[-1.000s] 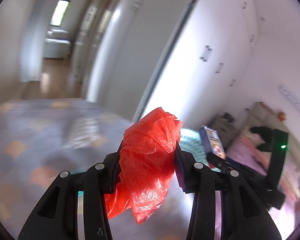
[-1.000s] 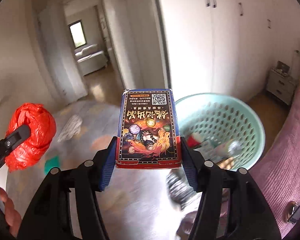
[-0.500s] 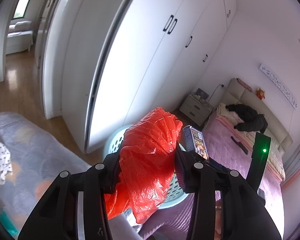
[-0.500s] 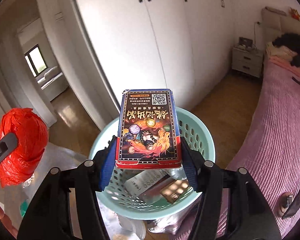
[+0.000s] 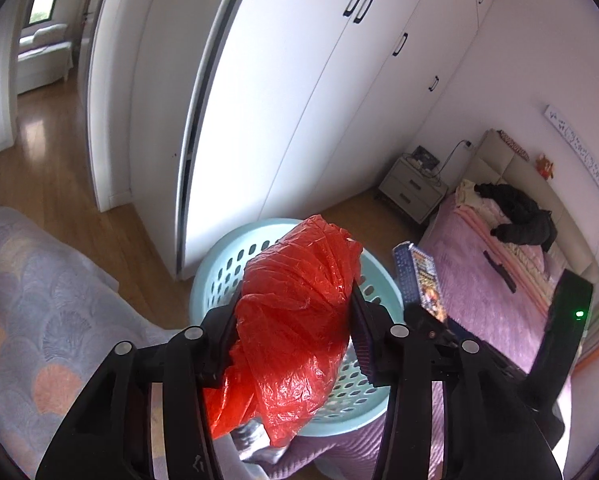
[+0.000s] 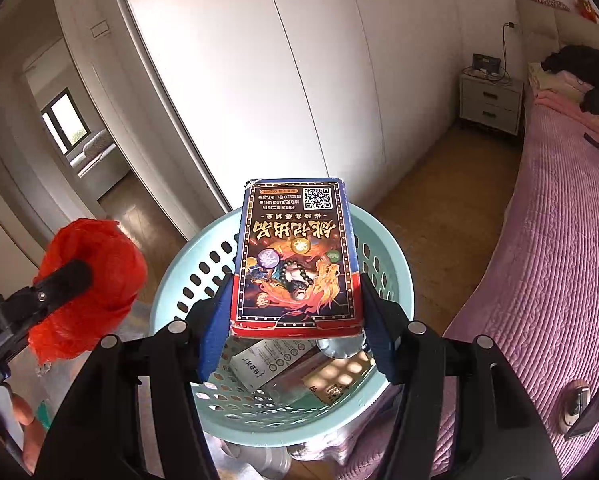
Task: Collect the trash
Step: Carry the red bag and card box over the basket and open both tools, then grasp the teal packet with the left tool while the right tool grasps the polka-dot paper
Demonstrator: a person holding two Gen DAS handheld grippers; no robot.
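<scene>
Crinkly red plastic bag (image 5: 295, 320) bulging between left gripper (image 5: 295, 312) pads, jaws opening. Right gripper (image 6: 295, 312) clamping glossy printed cardboard box (image 6: 297, 256) above perforated mint basket (image 6: 395, 288).

Two matte black plastic handheld grippers (image 5: 295, 320) (image 6: 295, 312), silver screw heads (image 5: 190, 333) studding each arm, blue ribbed pads (image 6: 213, 330) lining the right fingers, green light (image 5: 579, 313) glowing at three o'clock.

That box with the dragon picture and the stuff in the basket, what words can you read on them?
Box held by the right gripper: upside-down Chinese characters and a QR code, no word I can read for sure.
White packet in the basket: small print, too blurred to read.
Red bag in the left gripper, whose jaws are opening: no text.
</scene>
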